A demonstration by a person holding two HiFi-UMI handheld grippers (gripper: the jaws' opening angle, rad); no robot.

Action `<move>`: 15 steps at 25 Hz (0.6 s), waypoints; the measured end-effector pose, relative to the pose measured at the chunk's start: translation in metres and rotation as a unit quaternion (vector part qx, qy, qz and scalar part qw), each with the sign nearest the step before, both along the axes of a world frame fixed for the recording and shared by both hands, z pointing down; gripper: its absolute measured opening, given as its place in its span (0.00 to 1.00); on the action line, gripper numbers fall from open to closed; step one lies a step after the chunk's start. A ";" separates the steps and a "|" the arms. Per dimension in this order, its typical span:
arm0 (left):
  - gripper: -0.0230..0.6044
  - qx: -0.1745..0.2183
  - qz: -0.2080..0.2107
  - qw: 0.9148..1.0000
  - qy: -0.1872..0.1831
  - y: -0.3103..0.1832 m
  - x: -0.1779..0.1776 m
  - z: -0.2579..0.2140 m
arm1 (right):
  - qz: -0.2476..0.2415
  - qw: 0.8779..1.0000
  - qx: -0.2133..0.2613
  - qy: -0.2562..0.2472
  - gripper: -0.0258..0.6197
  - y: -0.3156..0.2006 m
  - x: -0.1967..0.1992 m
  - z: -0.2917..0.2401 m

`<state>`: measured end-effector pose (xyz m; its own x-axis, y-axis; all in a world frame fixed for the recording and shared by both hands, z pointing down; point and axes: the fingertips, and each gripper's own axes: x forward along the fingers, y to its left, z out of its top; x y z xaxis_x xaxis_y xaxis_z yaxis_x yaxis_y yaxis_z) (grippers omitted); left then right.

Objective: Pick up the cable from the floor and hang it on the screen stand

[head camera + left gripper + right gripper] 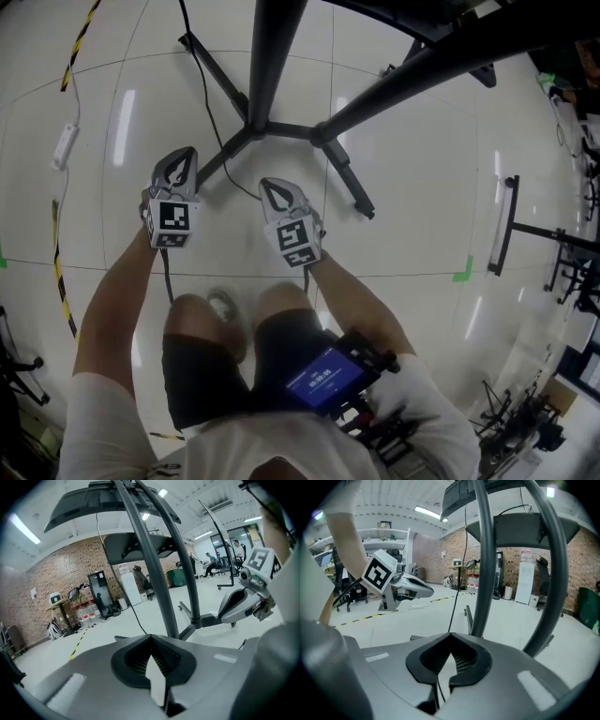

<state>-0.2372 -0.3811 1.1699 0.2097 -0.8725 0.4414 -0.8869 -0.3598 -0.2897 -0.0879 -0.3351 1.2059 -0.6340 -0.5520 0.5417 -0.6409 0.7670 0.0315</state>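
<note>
Above the glossy floor (422, 187), the left gripper (184, 157) and right gripper (272, 187) show ribbed fingers (461, 663) pressed together, thin black cable (208, 112) vanishing beneath the right.

The person is holding a grey-and-white, two-jaw left gripper (184, 161) and a matching grey-and-white right gripper (274, 192) side by side, just apart, in front of the knees. Both are pointing forward and tilting somewhat downward. The bare left forearm (117, 291) and bare right forearm (352, 295) are stretching out behind them. Both grippers are keeping their jaws pressed fully together.
</note>
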 end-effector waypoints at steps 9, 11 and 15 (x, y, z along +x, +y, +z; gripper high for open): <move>0.04 0.009 -0.001 1.000 0.011 -0.023 -0.013 0.092 | -0.042 0.999 0.003 0.001 0.06 -0.004 -0.034 0.119; 0.04 0.009 0.003 1.000 0.016 -0.025 -0.011 0.094 | -0.051 0.999 -0.006 0.005 0.07 -0.002 -0.042 0.134; 0.04 0.007 0.021 1.000 0.008 -0.020 -0.011 0.102 | -0.064 0.997 -0.028 0.018 0.15 0.001 -0.061 0.163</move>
